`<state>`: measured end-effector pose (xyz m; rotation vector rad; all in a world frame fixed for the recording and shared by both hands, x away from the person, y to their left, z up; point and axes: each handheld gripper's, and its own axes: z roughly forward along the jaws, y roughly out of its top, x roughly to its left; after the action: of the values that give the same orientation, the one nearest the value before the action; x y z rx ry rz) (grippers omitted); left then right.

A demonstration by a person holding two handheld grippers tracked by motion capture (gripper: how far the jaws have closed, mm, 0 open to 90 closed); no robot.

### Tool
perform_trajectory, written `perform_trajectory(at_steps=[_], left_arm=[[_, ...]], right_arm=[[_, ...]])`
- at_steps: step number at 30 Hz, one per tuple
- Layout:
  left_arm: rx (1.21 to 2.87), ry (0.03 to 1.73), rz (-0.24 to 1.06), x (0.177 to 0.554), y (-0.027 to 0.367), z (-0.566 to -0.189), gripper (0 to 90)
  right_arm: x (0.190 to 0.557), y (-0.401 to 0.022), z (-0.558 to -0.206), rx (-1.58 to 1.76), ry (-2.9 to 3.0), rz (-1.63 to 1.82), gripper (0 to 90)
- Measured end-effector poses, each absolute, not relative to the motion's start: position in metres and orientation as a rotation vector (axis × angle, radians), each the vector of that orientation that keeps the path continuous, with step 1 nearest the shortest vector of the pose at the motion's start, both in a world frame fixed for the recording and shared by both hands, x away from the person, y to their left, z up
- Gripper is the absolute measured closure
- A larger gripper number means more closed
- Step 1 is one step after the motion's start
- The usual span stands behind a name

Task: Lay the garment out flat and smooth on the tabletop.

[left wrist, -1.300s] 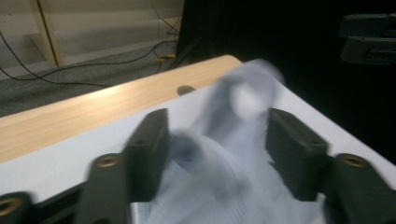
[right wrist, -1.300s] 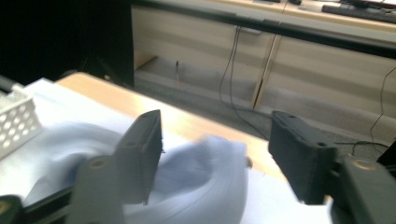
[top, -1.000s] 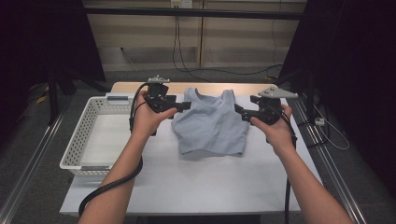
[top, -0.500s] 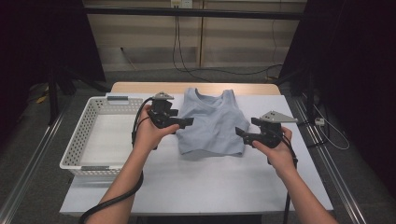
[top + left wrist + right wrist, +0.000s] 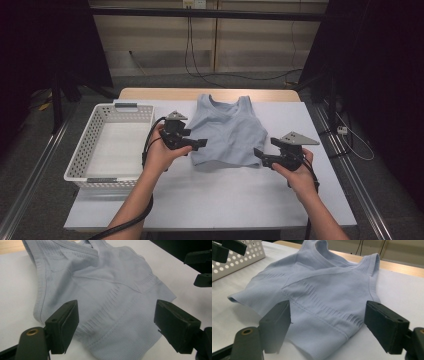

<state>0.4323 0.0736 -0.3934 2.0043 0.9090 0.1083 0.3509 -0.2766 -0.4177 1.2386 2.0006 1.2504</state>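
Since a second ago both hands have come down and toward the near end of the pale blue tank top (image 5: 229, 131), from beside its upper half to the two corners of its bottom hem, and the fingers of both grippers have just been opening wider with nothing between them. That reads as the approach to a two-handed pick-up or fold that starts at the hem, with the grasp itself not yet made. The top lies flat on the white worktop (image 5: 215, 195), neck and straps toward the far edge, hem toward the person, a little right of the white perforated basket (image 5: 85, 155) that stands at the left. The left gripper (image 5: 199, 144) hovers over the near-left corner of the hem; in the left gripper view its two black fingers (image 5: 64, 323) stand wide apart, released, framing the ribbed hem band without pressing it. The right gripper (image 5: 260, 156) sits just beside the near-right corner; in the right gripper view its fingers (image 5: 277, 325) are likewise spread and empty, the cloth lying between and beyond them. Whether any fingertip already brushes the fabric or the worktop I cannot tell. The next move would likely be to lower onto the hem corners and pinch them.
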Motion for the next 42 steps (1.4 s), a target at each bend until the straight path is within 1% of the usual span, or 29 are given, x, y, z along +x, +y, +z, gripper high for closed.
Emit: perform_trajectory(at_steps=[10,17,20,31,34,42], left_arm=[[2.027,0.901,0.102,0.425,0.072,-0.405,19.1],[2.030,0.895,0.103,0.421,0.073,-0.408,18.4],[2.034,0.891,0.105,0.420,0.073,-0.411,18.1],[2.050,0.896,0.099,0.416,0.075,-0.418,17.8],[2.049,0.894,0.102,0.416,0.076,-0.418,17.6],[2.055,0.899,0.114,0.414,0.077,-0.419,17.5]], right_arm=[[0.346,-0.282,-0.434,1.269,1.986,1.245,20.4],[0.346,-0.281,-0.440,1.259,2.019,1.233,18.6],[0.346,-0.278,-0.443,1.237,2.063,1.212,16.2],[0.338,-0.276,-0.449,1.220,2.100,1.176,15.6],[0.335,-0.277,-0.450,1.209,2.092,1.164,14.0],[0.337,-0.279,-0.454,1.218,2.117,1.128,15.2]])
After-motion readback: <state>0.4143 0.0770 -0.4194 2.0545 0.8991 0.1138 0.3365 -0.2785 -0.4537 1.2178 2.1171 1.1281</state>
